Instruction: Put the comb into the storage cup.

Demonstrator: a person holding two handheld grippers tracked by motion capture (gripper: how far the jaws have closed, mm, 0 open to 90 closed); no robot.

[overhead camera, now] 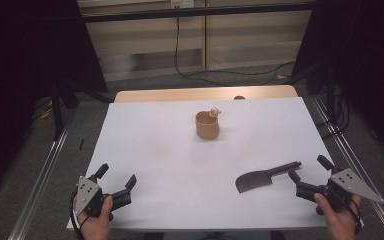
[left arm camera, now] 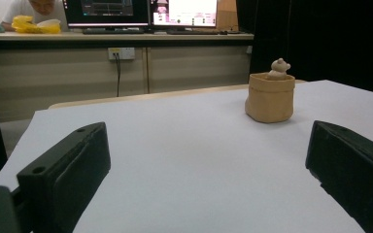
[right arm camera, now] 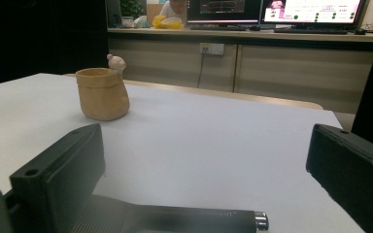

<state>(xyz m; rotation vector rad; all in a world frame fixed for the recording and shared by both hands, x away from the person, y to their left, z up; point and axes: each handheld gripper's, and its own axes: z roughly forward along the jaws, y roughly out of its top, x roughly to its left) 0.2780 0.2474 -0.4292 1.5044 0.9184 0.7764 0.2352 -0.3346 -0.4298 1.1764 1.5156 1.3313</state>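
Observation:
A tan sack-shaped cup (overhead camera: 207,125) with a small bear figure on its rim stands mid-table on the white sheet (overhead camera: 170,150); it appears in the left gripper view (left arm camera: 270,97) and the right gripper view (right arm camera: 102,92). A dark cleaver (overhead camera: 262,177) lies flat at the right front, its handle (right arm camera: 194,218) pointing toward my right gripper (overhead camera: 309,169). That gripper is open, jaws set wide, just beyond the handle's end. My left gripper (overhead camera: 116,176) rests open at the left front corner with nothing between its jaws.
A wooden table edge (overhead camera: 205,93) shows beyond the white sheet. Metal rails (overhead camera: 40,185) run along both sides on the floor. Black curtains hang left and right. A cable (overhead camera: 180,55) trails on the floor behind. A desk with monitors (left arm camera: 141,12) stands far back.

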